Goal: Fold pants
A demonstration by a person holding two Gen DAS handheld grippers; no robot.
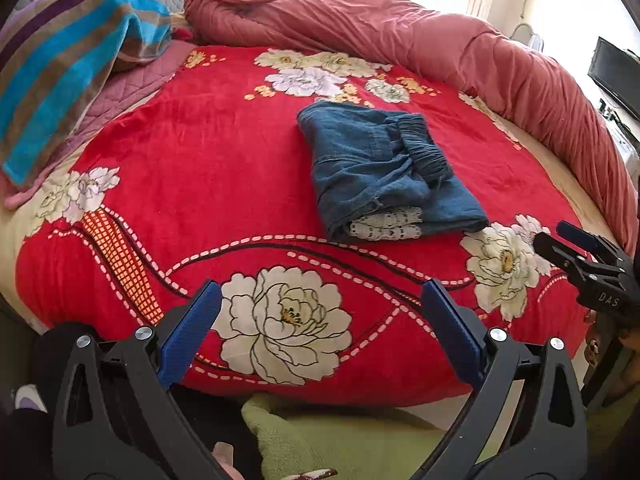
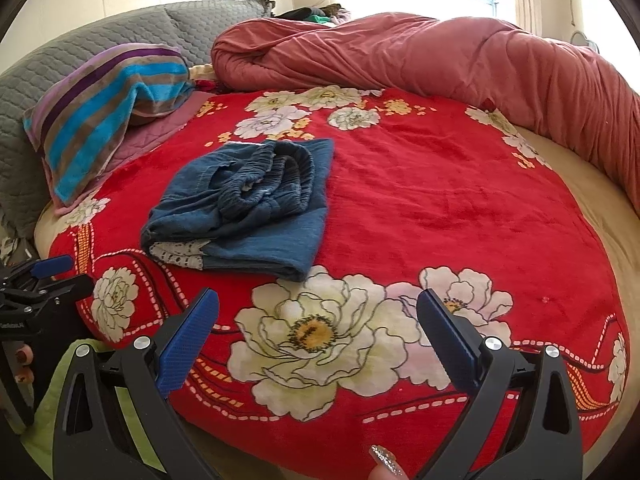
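**Denim pants lie folded on the bed; both claws stand clear**

Blue denim pants (image 1: 384, 172) rest as a compact bundle on the red flowered blanket (image 1: 192, 184), roughly mid-bed. The elastic waistband (image 2: 268, 180) sits bunched on top, and a pale patterned lining shows at the near folded edge. The layers are stacked on one another, which suggests the folding is largely complete; the top layer looks rumpled rather than flat, so a final smoothing may yet be warranted.

The left claw (image 1: 320, 328) is spread wide and grips nothing. It hangs over the near edge of the bed, above a large white flower print. The pants lie beyond its tips, ahead and slightly to the right, apart from it with open blanket between.

The right claw (image 2: 318, 332) is likewise spread wide and empty, over the near edge. From its view the pants lie ahead and to the left, clear of both fingers. A glittered fingernail (image 2: 382, 458) of the person's hand shows at the bottom of that view.

Each claw appears at the margin of the other's view, placing the two side by side with the bundle ahead of the gap between them. Judged from this stance, neither is engaged with the cloth.

A rolled pink quilt (image 1: 440, 48) and a striped towel (image 2: 104, 120) occupy the far side, away from the pants.
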